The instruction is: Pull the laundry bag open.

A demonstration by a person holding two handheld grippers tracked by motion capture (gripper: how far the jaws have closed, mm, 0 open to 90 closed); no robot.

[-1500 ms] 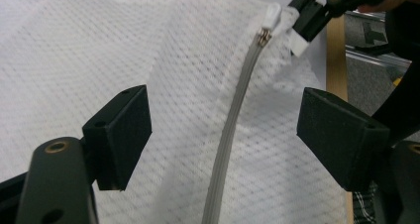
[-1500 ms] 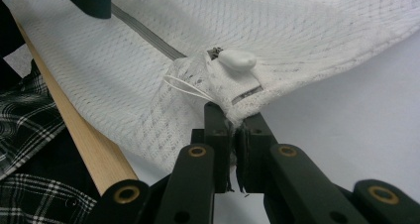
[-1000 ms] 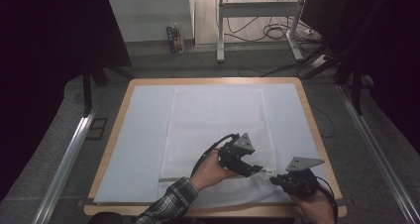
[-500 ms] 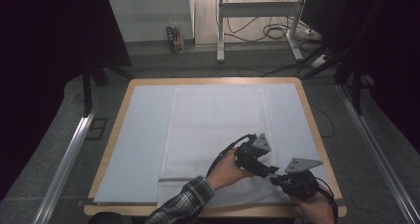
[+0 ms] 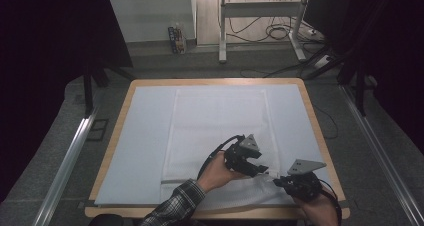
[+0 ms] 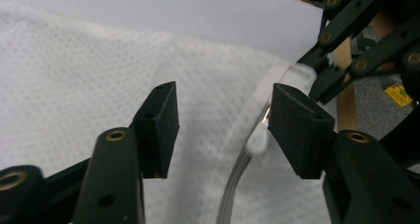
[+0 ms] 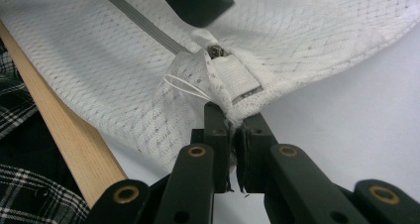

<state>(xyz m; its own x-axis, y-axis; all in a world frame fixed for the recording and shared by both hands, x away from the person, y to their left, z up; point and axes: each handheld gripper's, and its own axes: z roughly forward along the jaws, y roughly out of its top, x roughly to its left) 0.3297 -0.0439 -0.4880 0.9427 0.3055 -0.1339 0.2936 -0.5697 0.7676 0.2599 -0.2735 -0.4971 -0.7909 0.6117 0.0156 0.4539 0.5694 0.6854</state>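
Observation:
A white mesh bag (image 5: 220,131) lies flat on the table, its grey zipper (image 6: 233,184) running to the near right corner. My right gripper (image 7: 233,120) is shut on that corner (image 7: 233,80), just past the zipper's end, and lifts it slightly. Close on its left, my left gripper (image 6: 223,125) stands open over the bag with the zipper pull (image 6: 257,143) between its pads, untouched; its jaws have just been closing. In the high view the left gripper (image 5: 262,170) sits beside the right gripper (image 5: 278,182), near the table's front edge.
A pale sheet (image 5: 145,136) covers the wooden table (image 5: 215,81). The wooden front edge (image 7: 64,135) runs just beside the right gripper, with a plaid sleeve (image 7: 20,110) behind it. Cables and a metal stand (image 5: 260,16) are on the floor beyond the table.
My left gripper swung right toward the right gripper, then eased back a little to the left. The right gripper has stayed put on the bag's corner.

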